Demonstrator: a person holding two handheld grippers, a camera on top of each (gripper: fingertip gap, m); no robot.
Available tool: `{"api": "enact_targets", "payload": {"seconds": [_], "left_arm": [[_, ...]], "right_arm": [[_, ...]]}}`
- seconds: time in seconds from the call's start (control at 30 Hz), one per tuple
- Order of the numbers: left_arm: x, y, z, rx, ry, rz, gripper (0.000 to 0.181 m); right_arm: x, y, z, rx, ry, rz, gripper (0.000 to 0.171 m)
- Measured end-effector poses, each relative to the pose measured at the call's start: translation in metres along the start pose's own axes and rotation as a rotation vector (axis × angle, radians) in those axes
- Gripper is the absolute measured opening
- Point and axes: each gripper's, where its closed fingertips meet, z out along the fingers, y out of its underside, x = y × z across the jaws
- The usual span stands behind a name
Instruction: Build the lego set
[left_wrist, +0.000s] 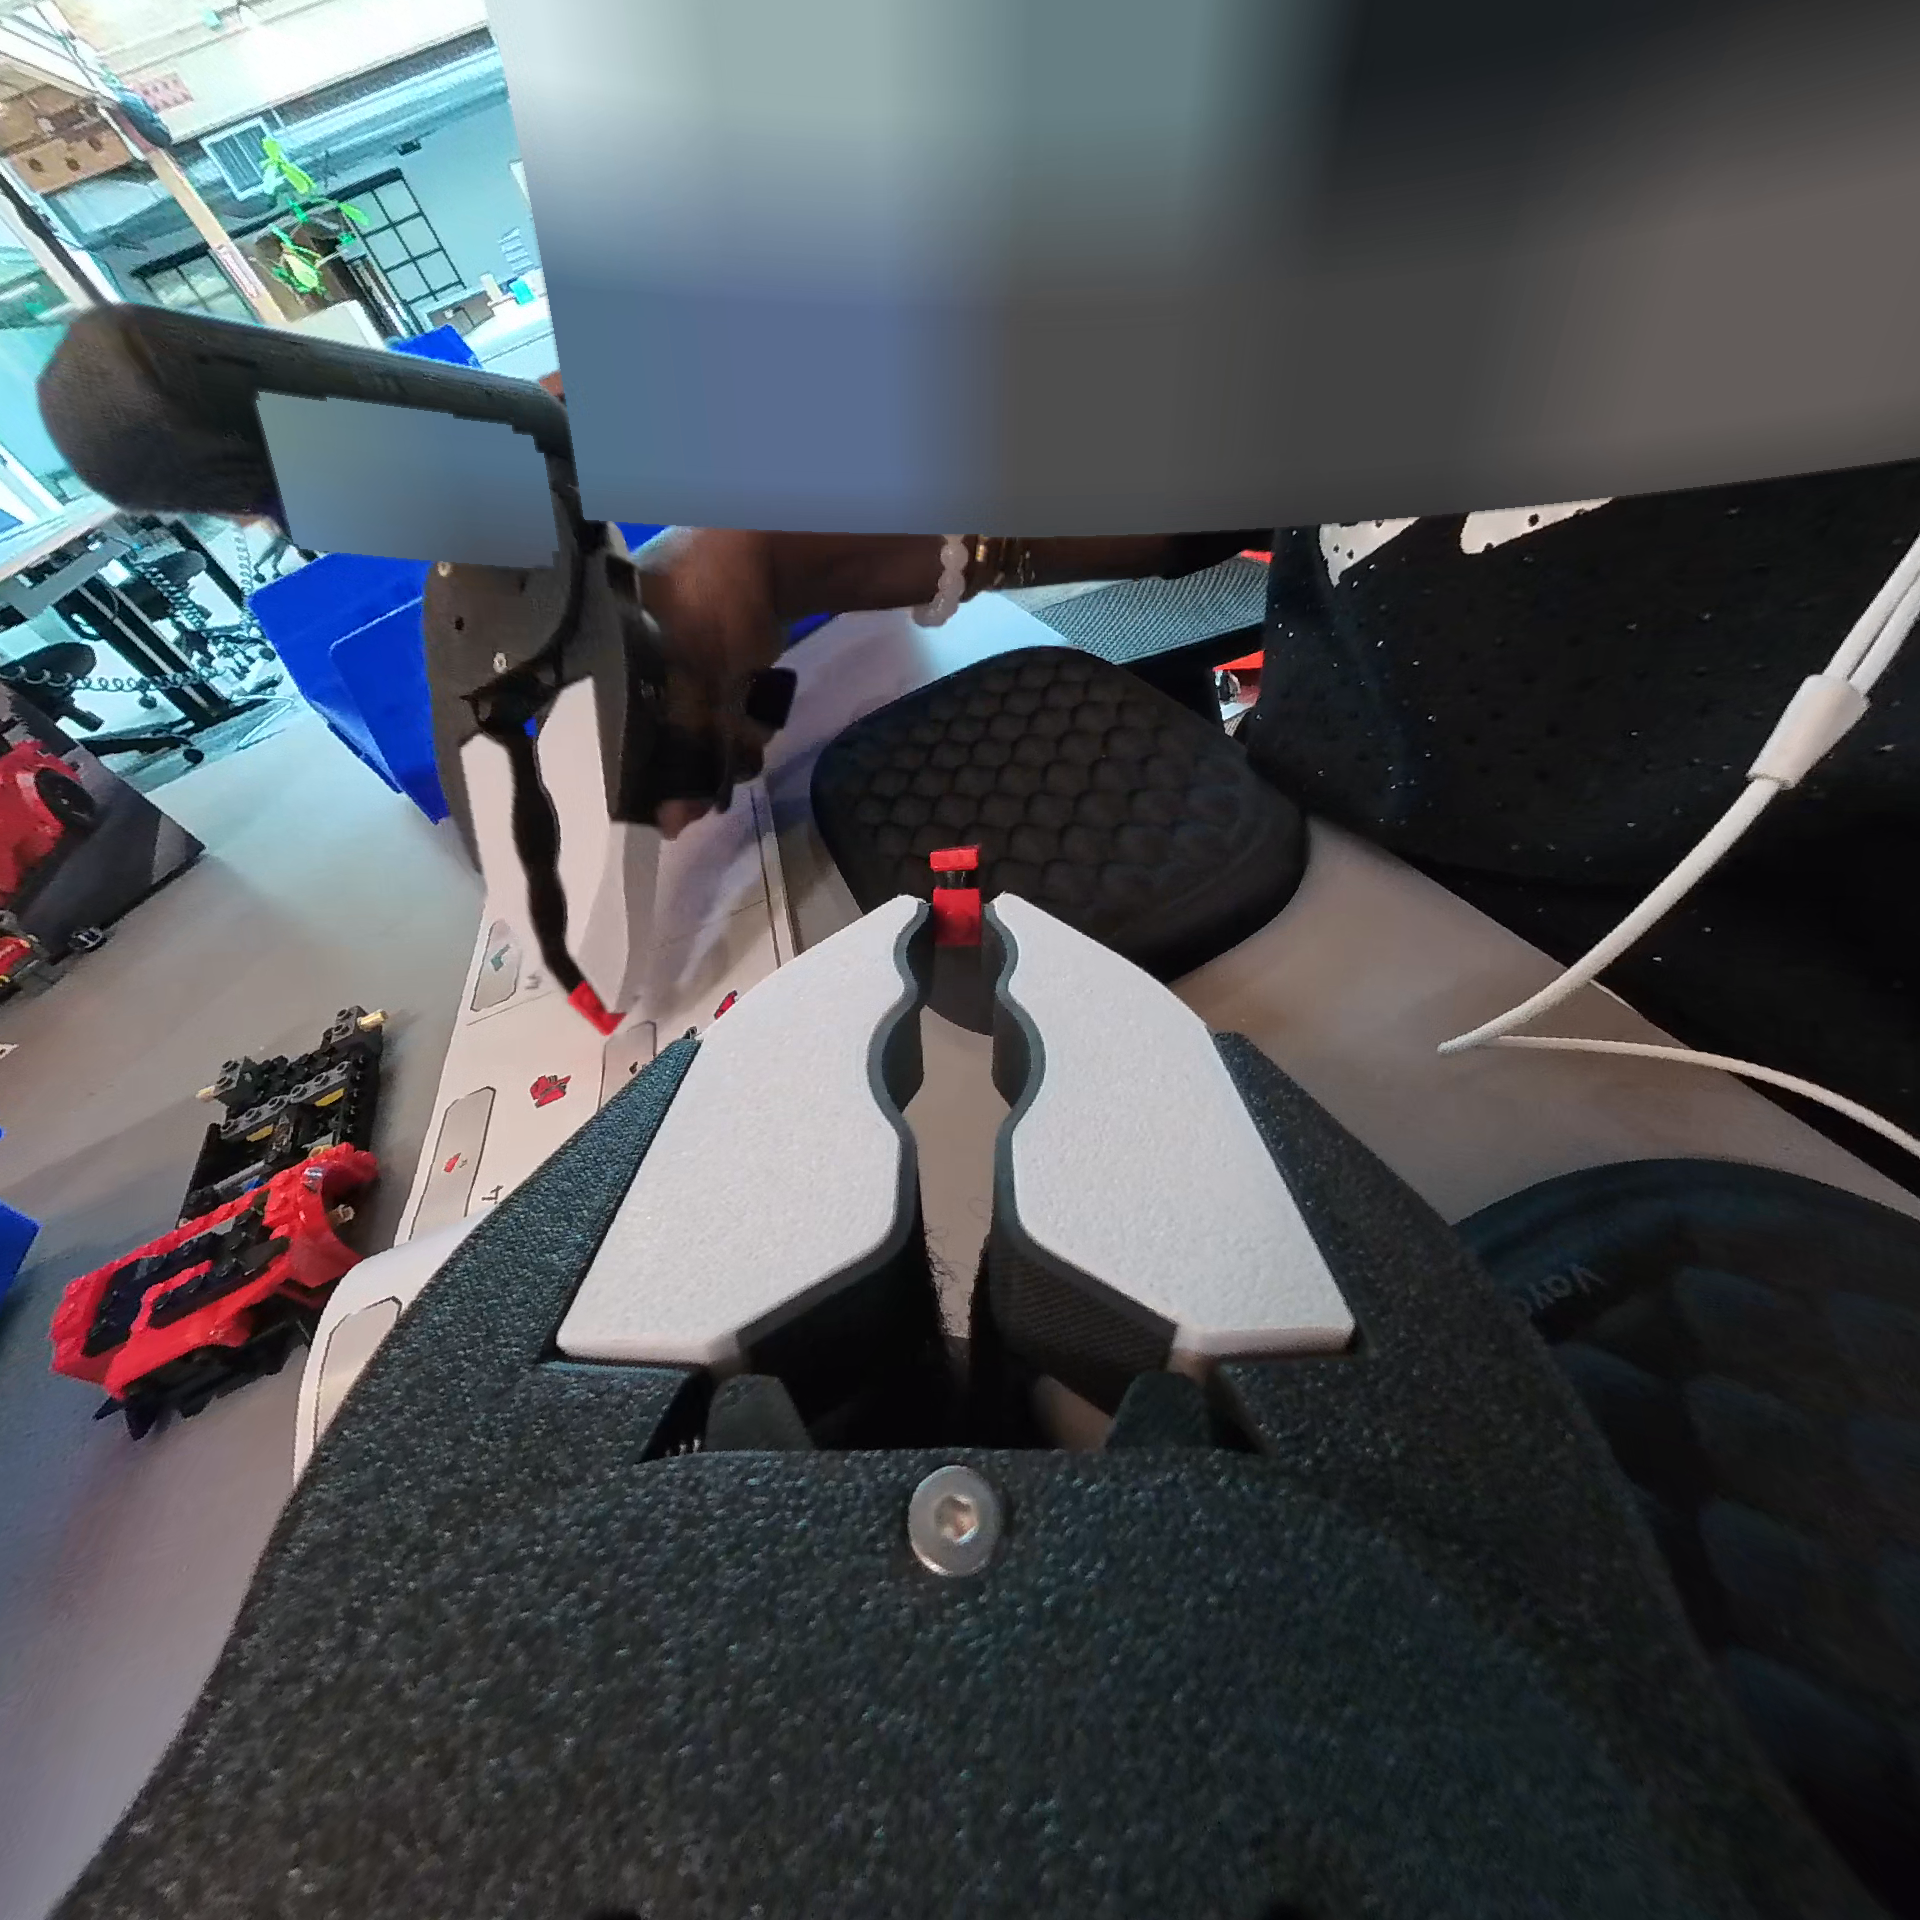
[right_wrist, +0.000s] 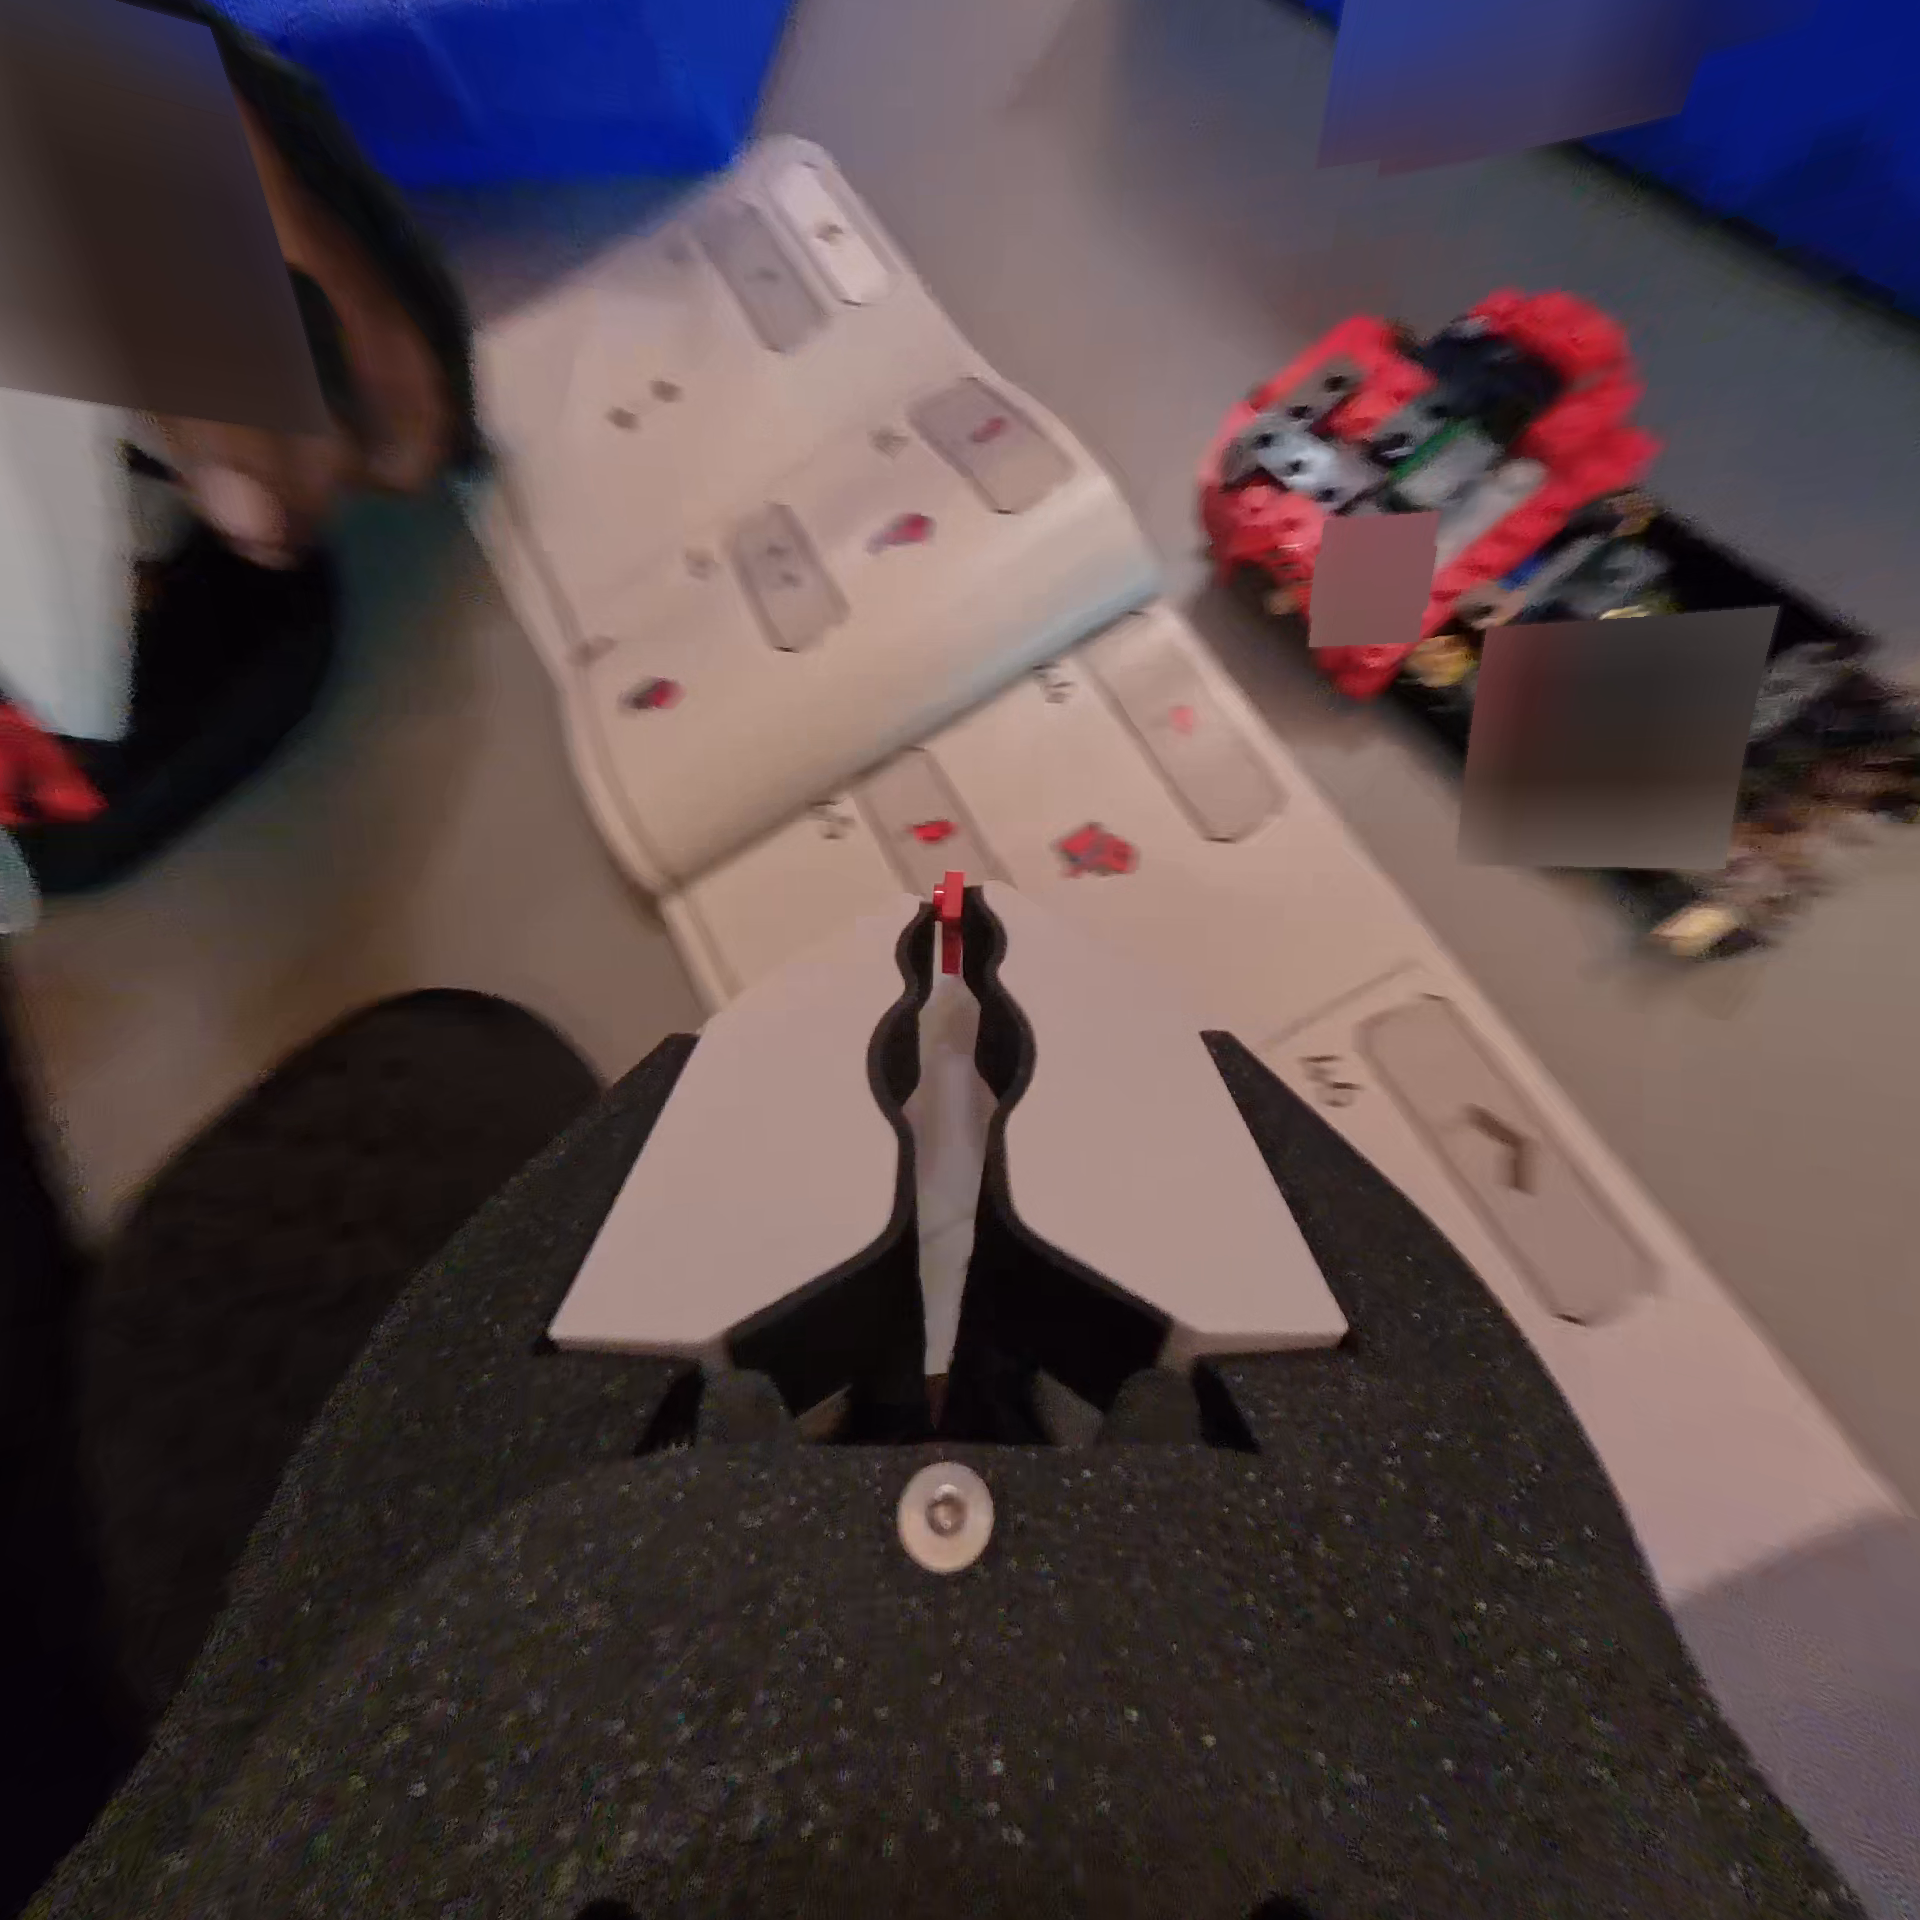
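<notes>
My left gripper (left_wrist: 956, 914) is shut on a small red lego piece (left_wrist: 954, 896) and holds it up above the grey table. My right gripper (right_wrist: 951, 914) is shut on a thin red lego piece (right_wrist: 950, 920) above the open instruction booklet (right_wrist: 831, 582). The right gripper also shows in the left wrist view (left_wrist: 594, 1006), its tip down on the booklet (left_wrist: 707, 935) with the red piece. The partly built red and black lego car (left_wrist: 229, 1226) lies on the table at the left; it also shows in the right wrist view (right_wrist: 1455, 457), blurred.
Two black mesh pads (left_wrist: 1049, 800) lie on the table near the person's arm. Blue bins (left_wrist: 343, 665) stand at the back. A white cable (left_wrist: 1662, 935) hangs at the right. A second red lego model (left_wrist: 42, 810) sits at the far left. One gripper's finger ends stand about 15 centimetres off the other's.
</notes>
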Motion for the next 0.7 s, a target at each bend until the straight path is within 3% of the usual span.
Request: {"api": "enact_targets", "payload": {"seconds": [0.07, 0.2, 0.33, 0.7], "left_arm": [[0.000, 0.000, 0.000, 0.001, 0.003, -0.001, 0.007], [0.002, 0.000, 0.001, -0.003, 0.009, 0.000, 0.007], [0.001, 0.000, 0.000, -0.001, 0.005, -0.005, 0.007], [0.000, 0.003, 0.001, -0.012, 0.003, -0.012, 0.007]], "right_arm": [[-0.015, 0.010, 0.001, -0.071, -0.108, 0.060, 0.005], [-0.001, 0.021, 0.002, -0.159, -0.036, 0.040, 0.009], [0.015, 0.020, -0.004, -0.200, 0.055, -0.039, 0.026], [0.005, 0.028, -0.015, -0.121, 0.097, -0.050, 0.024]]}}
